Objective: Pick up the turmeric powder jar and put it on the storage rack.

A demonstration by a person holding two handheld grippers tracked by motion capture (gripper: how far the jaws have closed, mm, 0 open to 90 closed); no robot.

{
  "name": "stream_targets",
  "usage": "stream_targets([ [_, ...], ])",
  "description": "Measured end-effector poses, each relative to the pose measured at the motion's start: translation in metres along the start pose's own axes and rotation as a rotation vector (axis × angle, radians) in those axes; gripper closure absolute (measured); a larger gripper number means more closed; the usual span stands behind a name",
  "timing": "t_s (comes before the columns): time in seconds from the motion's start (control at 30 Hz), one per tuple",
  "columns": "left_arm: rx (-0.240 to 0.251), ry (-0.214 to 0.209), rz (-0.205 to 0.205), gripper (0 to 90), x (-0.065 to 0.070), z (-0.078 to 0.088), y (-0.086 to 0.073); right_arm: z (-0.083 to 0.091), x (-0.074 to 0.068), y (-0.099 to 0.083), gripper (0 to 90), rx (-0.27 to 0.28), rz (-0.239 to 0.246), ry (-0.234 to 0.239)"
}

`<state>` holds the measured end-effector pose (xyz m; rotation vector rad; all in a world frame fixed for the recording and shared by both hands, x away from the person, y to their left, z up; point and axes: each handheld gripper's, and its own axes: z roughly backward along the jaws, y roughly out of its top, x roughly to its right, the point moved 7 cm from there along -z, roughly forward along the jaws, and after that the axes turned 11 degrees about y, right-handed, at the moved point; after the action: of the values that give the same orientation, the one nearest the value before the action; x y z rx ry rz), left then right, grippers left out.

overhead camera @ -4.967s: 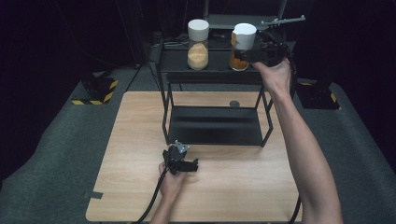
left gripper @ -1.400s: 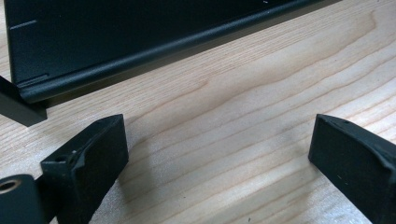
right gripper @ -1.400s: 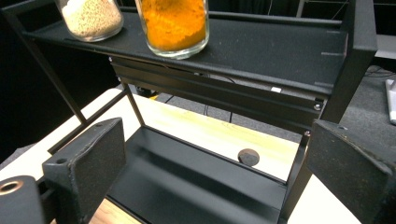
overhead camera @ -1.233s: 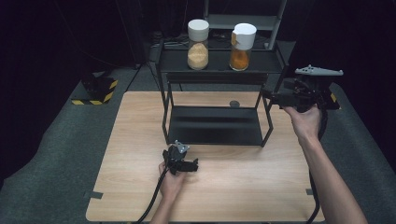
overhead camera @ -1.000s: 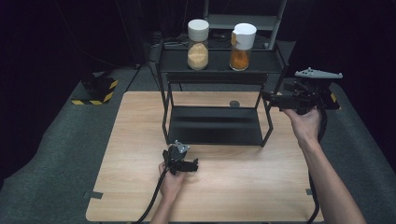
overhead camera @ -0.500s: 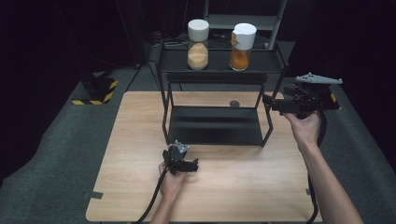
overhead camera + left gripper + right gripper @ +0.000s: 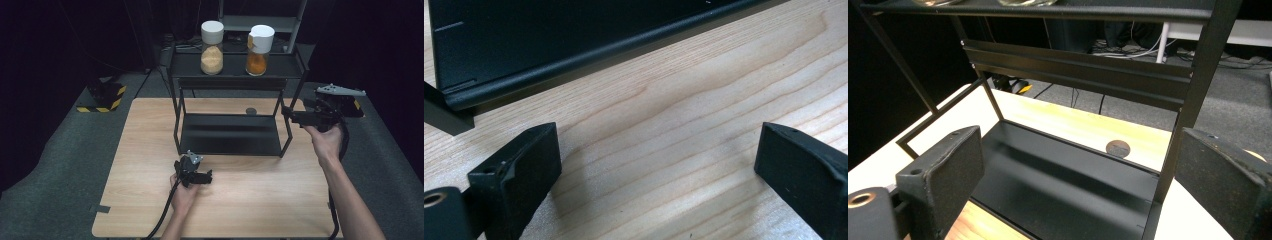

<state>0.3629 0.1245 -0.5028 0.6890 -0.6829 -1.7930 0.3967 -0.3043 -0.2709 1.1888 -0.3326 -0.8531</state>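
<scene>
Two white-lidded jars stand on the top shelf of a black metal rack (image 7: 235,82): a pale-filled jar (image 7: 212,41) at left and an orange-filled jar (image 7: 259,43) at right. My right gripper (image 7: 287,114) is held in the air by the rack's right side, level with the gap between the shelves, jaws wide open and empty. In the right gripper view the rack's lower tray (image 7: 1068,180) lies ahead. My left gripper (image 7: 207,177) rests low over the wooden table (image 7: 250,200), in front of the rack, open and empty. The left gripper view has the tray's front edge (image 7: 574,55) just ahead.
A small dark round disc (image 7: 250,111) lies on the table behind the rack, also in the right gripper view as the disc (image 7: 1118,148). A yellow-and-black striped block (image 7: 102,97) sits on the grey floor at left. Cables trail behind the rack.
Five seconds ago my right gripper was up at the orange-filled jar on the top shelf. It has let go and come down and right, beside the rack. The left gripper has stayed put.
</scene>
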Motion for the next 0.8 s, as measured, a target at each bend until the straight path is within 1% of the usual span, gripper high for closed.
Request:
stream_targets([
  [0.53, 0.0, 0.0, 0.0, 4.7, 0.0, 0.0, 0.0, -0.008, -0.002, -0.02, 5.8, -0.029, 0.016, -0.003],
  [0.8, 0.0, 0.0, 0.001, 4.7, 0.0, 0.0, 0.0, -0.011, 0.0, -0.031, 5.8, -0.033, 0.007, -0.001],
])
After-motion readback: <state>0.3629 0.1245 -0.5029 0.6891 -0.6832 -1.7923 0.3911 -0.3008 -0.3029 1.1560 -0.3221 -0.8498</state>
